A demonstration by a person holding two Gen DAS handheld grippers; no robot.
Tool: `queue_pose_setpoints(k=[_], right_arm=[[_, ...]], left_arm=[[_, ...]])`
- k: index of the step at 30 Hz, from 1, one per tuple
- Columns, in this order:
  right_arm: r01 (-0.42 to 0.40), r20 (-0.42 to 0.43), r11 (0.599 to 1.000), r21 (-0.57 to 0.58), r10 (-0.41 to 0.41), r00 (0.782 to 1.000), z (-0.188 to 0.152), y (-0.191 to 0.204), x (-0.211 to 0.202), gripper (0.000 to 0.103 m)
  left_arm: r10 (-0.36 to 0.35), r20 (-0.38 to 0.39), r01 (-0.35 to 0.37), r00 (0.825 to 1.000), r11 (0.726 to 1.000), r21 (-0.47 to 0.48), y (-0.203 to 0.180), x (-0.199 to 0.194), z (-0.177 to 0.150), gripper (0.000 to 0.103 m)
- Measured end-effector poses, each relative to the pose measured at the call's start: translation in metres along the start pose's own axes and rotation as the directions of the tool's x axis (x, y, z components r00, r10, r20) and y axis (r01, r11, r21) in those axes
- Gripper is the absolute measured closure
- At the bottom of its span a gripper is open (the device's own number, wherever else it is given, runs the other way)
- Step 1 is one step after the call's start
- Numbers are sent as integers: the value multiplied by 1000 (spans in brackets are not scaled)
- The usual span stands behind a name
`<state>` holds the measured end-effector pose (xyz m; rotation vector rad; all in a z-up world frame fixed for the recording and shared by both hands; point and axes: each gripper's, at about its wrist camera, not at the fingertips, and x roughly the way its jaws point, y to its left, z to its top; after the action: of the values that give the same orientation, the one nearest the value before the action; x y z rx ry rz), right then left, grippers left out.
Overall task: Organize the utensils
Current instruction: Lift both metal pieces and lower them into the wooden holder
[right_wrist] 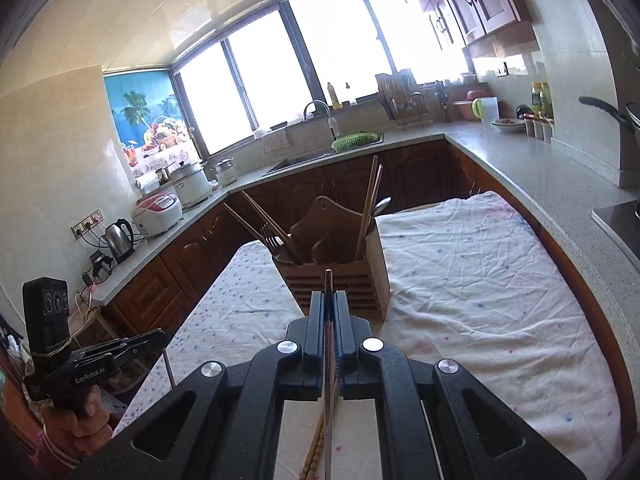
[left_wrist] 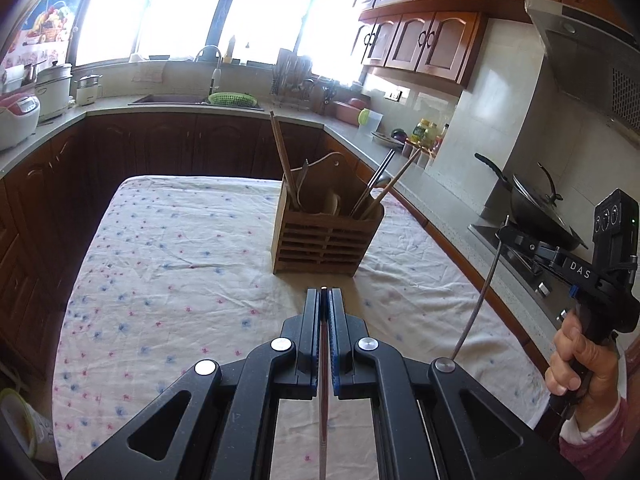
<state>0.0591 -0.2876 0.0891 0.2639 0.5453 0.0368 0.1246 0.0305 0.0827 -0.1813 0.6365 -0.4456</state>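
Left wrist view: both tongs (left_wrist: 325, 294) (right_wrist: 329, 296) clench thin chopsticks (left_wrist: 323, 380) (right_wrist: 329, 360) before the slatted wooden holder (left_wrist: 320, 240).

A home kitchen is shown. Brown wooden cabinets (left_wrist: 424, 40) are hung above a speckled grey bench (right_wrist: 520, 152), into which a sink (right_wrist: 316, 158) with a faucet is set below wide windows. A rice cooker (right_wrist: 156, 214), a kettle (right_wrist: 118, 240) and a wok (left_wrist: 536, 208) under a range hood (left_wrist: 592, 60) are seen.
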Motion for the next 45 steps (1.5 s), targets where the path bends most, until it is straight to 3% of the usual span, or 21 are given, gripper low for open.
queue_pose_setpoints(k=[8,24,30,38,45], right_arm=[[-9,63,1000,-11,9,998,18,6,-10,99],[7,160,1000,8,-8,987,56,4,7,99],[13,213,999,41,-22,977,84,-3,24,99],[18,288,998,54,-32,957,122,-7,56,99],[65,346,997,47,-77,935,130,-11,86,99]], left_arm=[[1,75,-1,997,1000,7,-1,-23,8,101],[4,224,-12,975,999,37,-3,-13,64,101],[12,296,-32,955,998,61,-11,10,96,101],[37,385,-48,922,999,19,-10,61,129,101],[90,404,-88,910,996,-24,-10,125,120,101]])
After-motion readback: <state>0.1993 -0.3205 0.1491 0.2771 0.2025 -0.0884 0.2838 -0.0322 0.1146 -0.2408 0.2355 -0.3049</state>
